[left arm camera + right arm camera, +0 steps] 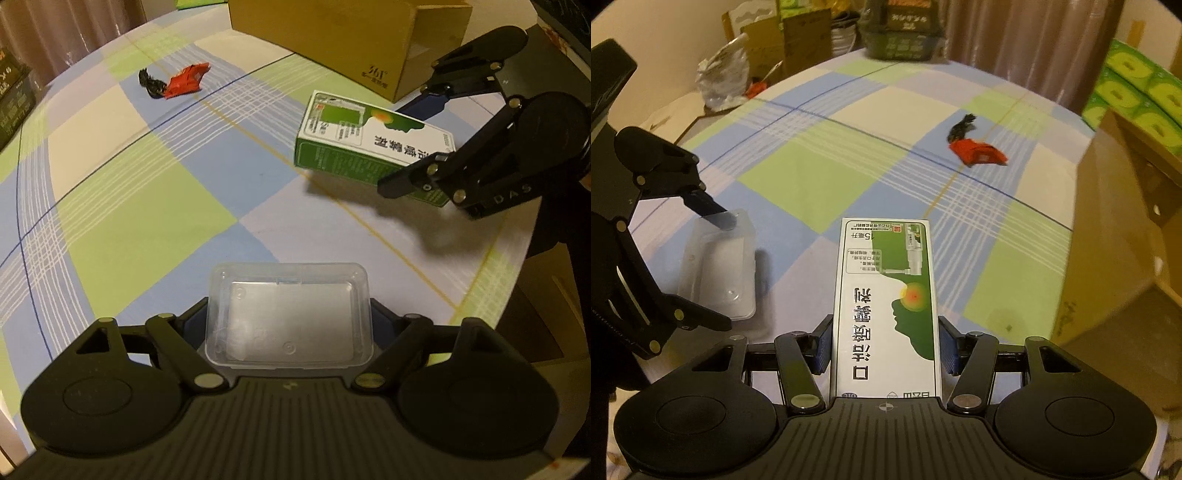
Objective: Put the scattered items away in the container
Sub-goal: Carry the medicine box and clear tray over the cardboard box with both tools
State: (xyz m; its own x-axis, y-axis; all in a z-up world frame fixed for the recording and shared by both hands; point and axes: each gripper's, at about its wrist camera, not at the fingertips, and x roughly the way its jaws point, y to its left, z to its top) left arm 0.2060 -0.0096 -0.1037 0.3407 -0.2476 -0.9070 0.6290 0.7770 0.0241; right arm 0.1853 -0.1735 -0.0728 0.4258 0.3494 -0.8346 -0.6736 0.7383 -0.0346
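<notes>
My left gripper [290, 317] is shut on a clear plastic box [288, 295], with a finger on each short side. The same gripper [718, 269] and clear box [716, 266] show at the left of the right wrist view, the box just off the checked cloth. My right gripper [886, 347] is shut on a green and white medicine carton [886, 277], blue pads on its long sides. In the left wrist view that gripper [406, 146] holds the carton [354, 140] above its shadow. A red wrapper [184, 79] and a black tangled item [149, 83] lie on the cloth. An open cardboard box [332, 37] stands beyond.
The cardboard box [1115, 240] fills the right side of the right wrist view, with green tissue packs [1137, 92] behind it. The red wrapper [979, 153] lies mid-table. A green basket [901, 37] stands at the far edge, a dark carton [14, 96] at the left edge.
</notes>
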